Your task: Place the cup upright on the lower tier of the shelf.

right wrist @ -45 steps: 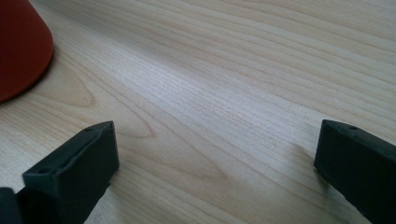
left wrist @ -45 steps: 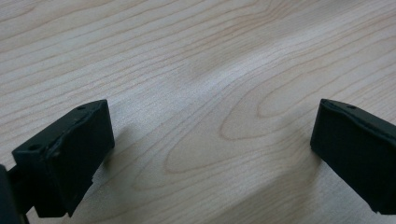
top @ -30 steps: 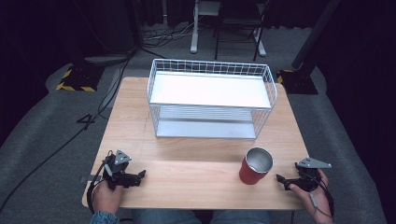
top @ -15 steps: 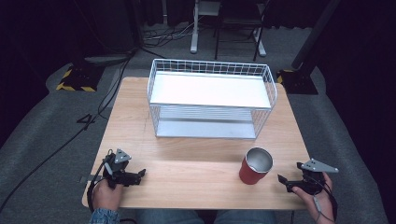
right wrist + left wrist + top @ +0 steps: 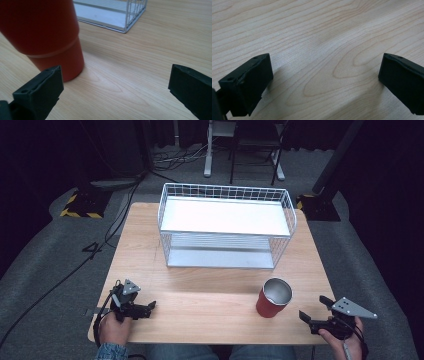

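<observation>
Red cup upright on wooden worktop, near front right, in front of white wire rack. Right tongs low at front right corner, spread wide, just beside cup, empty. Left tongs front left, spread wide over bare wood.

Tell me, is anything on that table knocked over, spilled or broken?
Nothing stands out. The red cup stands upright on the bare wooden table, the white wire rack sits square behind it, and both grippers' jaws are open, holding nothing.
</observation>
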The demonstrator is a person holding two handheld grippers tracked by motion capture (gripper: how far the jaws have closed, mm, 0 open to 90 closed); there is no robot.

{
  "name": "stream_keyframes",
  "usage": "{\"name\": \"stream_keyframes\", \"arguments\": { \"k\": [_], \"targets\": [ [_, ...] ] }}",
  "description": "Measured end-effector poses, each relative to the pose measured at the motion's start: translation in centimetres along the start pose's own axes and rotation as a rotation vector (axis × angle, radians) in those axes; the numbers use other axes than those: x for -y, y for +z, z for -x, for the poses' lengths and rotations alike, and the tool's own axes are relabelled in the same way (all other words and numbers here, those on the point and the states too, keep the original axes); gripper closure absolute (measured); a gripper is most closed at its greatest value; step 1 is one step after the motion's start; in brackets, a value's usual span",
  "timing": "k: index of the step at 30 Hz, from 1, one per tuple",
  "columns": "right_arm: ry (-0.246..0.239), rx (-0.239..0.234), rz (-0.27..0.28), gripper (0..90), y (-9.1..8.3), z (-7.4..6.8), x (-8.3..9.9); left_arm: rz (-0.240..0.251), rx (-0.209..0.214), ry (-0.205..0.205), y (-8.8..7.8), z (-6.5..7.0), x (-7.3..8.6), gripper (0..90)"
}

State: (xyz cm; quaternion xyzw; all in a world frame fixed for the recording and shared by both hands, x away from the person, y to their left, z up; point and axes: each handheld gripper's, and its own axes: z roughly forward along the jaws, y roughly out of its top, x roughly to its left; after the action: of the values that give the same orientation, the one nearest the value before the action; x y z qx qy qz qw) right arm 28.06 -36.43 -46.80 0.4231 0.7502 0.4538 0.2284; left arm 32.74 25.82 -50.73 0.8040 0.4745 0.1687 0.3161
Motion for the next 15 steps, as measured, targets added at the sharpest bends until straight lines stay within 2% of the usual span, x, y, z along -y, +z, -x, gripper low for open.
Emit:
{"name": "stream_keyframes", "arguments": {
  "k": [3, 7, 12, 15],
  "targets": [
    [-0.003, -0.024, 0.024, 0.1, 0.0, -1.0, -0.1, 0.002, -0.002, 0.001, 0.0, 0.0, 0.0, 0.0],
    [-0.015, -0.034, 0.047, 0.1, 0.0, -1.8, -0.6, 0.001, -0.002, 0.002, 0.0, 0.0, 0.0, 0.0],
    [-0.030, -0.062, 0.057, 0.1, 0.1, -2.7, -0.9, 0.001, -0.002, 0.002, 0.0, 0.0, 0.0, 0.0],
    [-0.038, -0.084, 0.069, 0.1, 0.2, -3.7, -1.0, 0.000, 0.000, 0.000, 0.0, 0.0, 0.0, 0.0]
  ]
}}
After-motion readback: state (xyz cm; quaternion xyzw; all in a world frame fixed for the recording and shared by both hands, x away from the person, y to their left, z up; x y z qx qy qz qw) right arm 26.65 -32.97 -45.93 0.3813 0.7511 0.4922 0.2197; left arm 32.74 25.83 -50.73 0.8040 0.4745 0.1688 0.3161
